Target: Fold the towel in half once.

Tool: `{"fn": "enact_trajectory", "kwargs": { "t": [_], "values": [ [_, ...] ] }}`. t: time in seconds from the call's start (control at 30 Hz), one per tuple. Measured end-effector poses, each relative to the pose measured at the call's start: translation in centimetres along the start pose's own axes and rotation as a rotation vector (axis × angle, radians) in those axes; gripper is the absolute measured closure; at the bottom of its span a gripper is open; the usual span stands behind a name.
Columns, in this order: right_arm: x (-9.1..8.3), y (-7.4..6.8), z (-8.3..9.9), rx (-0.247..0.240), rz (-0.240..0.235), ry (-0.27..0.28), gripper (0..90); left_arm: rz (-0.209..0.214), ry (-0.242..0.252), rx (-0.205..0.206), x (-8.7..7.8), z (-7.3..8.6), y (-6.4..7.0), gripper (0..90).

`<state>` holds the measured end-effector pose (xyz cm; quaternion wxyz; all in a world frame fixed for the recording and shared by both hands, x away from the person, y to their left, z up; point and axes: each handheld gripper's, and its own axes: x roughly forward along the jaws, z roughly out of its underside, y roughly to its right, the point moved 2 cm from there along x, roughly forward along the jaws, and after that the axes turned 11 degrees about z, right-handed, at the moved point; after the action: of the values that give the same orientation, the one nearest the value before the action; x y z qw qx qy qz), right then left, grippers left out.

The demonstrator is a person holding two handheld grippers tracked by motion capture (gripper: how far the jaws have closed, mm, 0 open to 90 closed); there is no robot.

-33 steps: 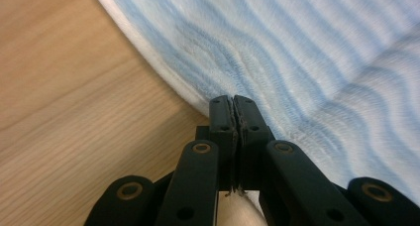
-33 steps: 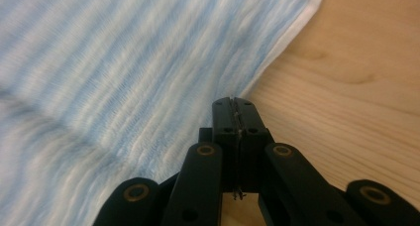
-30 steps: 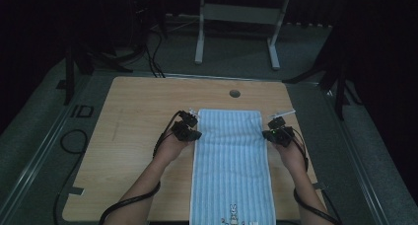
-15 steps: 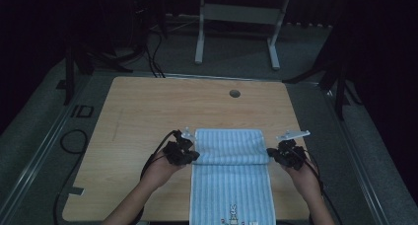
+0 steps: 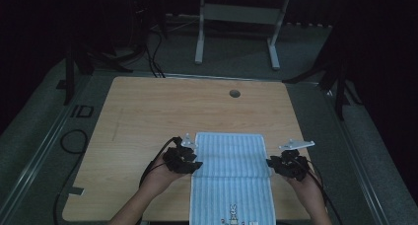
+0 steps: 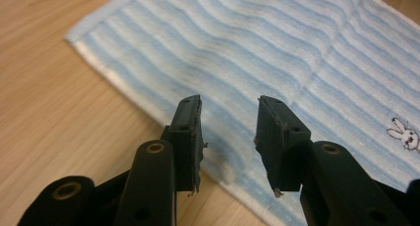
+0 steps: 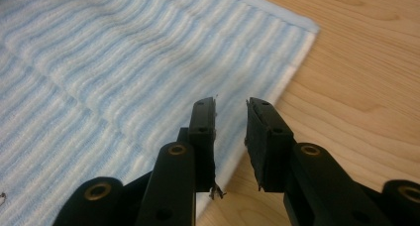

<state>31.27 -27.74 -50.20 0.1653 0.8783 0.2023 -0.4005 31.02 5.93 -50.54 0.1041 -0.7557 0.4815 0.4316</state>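
Towel (image 5: 229,170) folded, lower centre of frame. Left gripper (image 5: 190,161) and right gripper (image 5: 276,165) at its side edges, jaws parted, gripping nothing.

A dim lab or studio: wooden desk (image 5: 148,116) on grey carpet (cables (image 5: 153,62) trailing), metal stand (image 5: 236,27) behind.

We see a pale wooden worktop (image 5: 148,116) — bare-grained; a blue-striped towel (image 5: 229,156) lies folded on its near edge.
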Motion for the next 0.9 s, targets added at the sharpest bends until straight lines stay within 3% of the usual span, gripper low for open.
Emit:
{"fn": "enact_trajectory", "kwargs": {
  "t": [0.03, 0.2, 0.27, 0.33, 0.53, 0.9],
  "values": [
    [0.8, -0.9, 0.3, -0.03, -0.002, -0.024, 73.3, 0.023, -0.018, -0.008, 0.8, 0.0, 0.1, 62.0],
    [3.0, -2.0, 1.4, -0.069, -0.011, -0.082, 73.1, 0.035, -0.072, -0.009, 2.7, 0.4, -0.3, 61.9],
    [3.8, -2.2, 1.8, -0.076, -0.01, -0.101, 73.1, -0.004, -0.118, -0.009, 4.0, 0.9, -0.9, 61.9],
    [4.1, -2.1, 1.8, -0.06, -0.014, -0.096, 73.2, 0.009, -0.108, -0.023, 4.3, 1.1, -1.3, 61.9],
    [4.7, -2.0, 1.1, -0.071, 0.007, -0.102, 73.2, -0.026, -0.115, -0.016, 4.5, 0.5, -2.1, 61.9],
    [6.3, -2.2, -1.0, -0.062, 0.002, -0.112, 73.0, -0.059, -0.097, -0.068, 3.9, 0.3, -4.7, 62.0]
  ]
}}
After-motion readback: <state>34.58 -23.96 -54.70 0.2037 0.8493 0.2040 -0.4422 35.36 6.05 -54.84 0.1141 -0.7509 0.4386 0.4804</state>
